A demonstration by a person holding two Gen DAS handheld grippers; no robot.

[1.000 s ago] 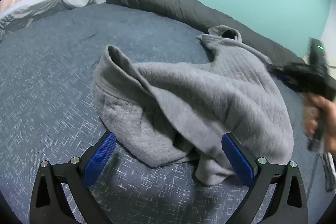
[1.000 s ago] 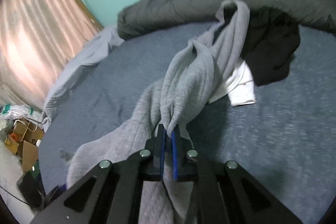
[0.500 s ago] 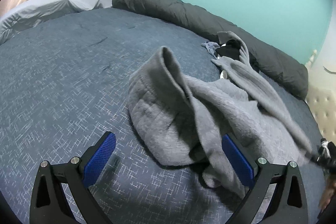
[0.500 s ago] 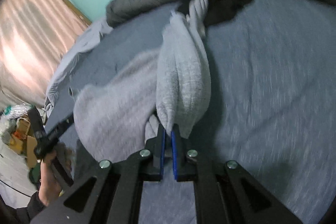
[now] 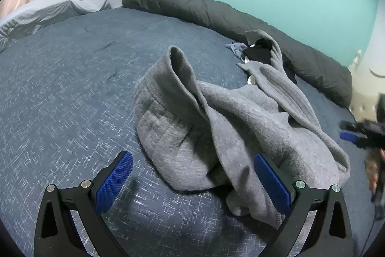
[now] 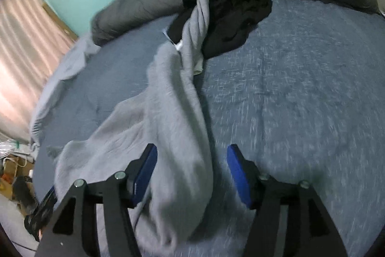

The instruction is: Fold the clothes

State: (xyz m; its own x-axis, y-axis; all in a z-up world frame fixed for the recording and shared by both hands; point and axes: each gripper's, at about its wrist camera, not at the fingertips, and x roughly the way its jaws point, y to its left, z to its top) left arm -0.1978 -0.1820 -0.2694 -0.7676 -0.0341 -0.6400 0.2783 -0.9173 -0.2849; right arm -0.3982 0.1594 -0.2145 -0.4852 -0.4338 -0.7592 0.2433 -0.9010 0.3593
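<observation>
A crumpled grey sweatshirt (image 5: pixel 216 127) lies on the blue bedspread (image 5: pixel 72 88), one cuff standing up. My left gripper (image 5: pixel 192 175) hovers open just in front of it, with the near hem by the right pad (image 5: pixel 272 182) and nothing pinched. In the right wrist view the sweatshirt's long sleeve (image 6: pixel 178 127) stretches back toward the pile of clothes. My right gripper (image 6: pixel 191 175) is opening. The sleeve end lies loose between its jaws and no pad presses on it. The right gripper (image 5: pixel 358 134) also shows blurred at the left wrist view's right edge, held in a hand.
A dark grey duvet (image 5: pixel 216 13) is rolled along the turquoise wall. A black garment (image 6: pixel 235 18) and a white one (image 6: pixel 198 62) lie by the sleeve's far end. A light grey sheet (image 5: pixel 60 6) and a curtain (image 6: pixel 24 45) are at the left, with floor clutter (image 6: pixel 14 172) below.
The right gripper, shut on the sleeve end before, has spread its jaws and the sleeve has dropped onto the bed. The right hand moved down and sideways. The left gripper stayed open and nearly still.
</observation>
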